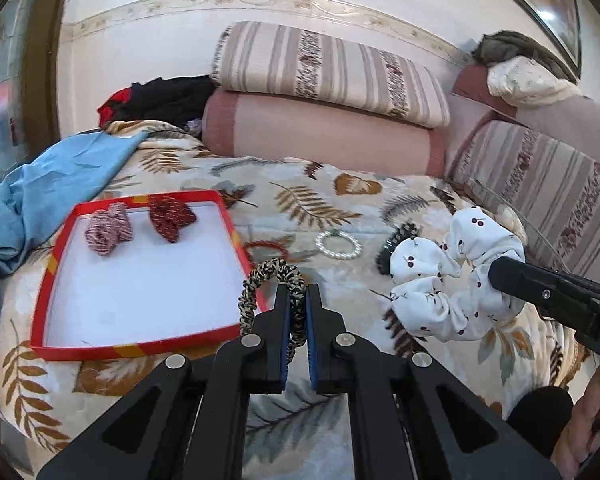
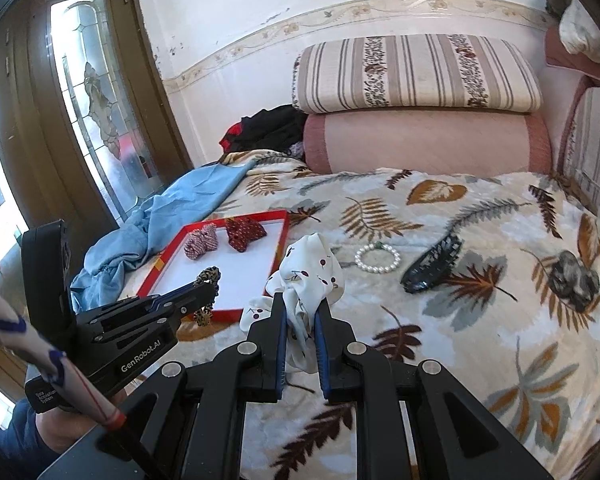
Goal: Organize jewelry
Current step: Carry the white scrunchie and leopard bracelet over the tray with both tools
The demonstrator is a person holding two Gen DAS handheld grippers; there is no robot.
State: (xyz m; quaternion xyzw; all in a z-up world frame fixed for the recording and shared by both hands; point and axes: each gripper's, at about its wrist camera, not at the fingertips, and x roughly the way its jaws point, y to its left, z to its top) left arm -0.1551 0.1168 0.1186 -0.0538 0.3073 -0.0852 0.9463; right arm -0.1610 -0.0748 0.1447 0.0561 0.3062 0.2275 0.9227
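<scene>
My left gripper (image 1: 298,292) is shut on a leopard-print scrunchie (image 1: 268,288) and holds it over the near right corner of the red-rimmed tray (image 1: 52,280). The tray holds a pink checked scrunchie (image 1: 109,229) and a dark red scrunchie (image 1: 170,216). My right gripper (image 2: 300,300) is shut on a white cherry-print scrunchie (image 2: 308,272), lifted above the blanket to the right of the tray (image 2: 278,248). The white scrunchie also shows in the left wrist view (image 1: 452,276). A pearl bracelet (image 2: 377,259) and a dark hair claw (image 2: 432,264) lie on the blanket.
A leaf-patterned blanket (image 2: 440,320) covers the bed. A blue cloth (image 1: 52,184) lies left of the tray. Striped and pink cushions (image 1: 324,112) stack against the wall. A red bangle (image 1: 266,245) lies just right of the tray. A grey furry item (image 2: 574,276) lies at right.
</scene>
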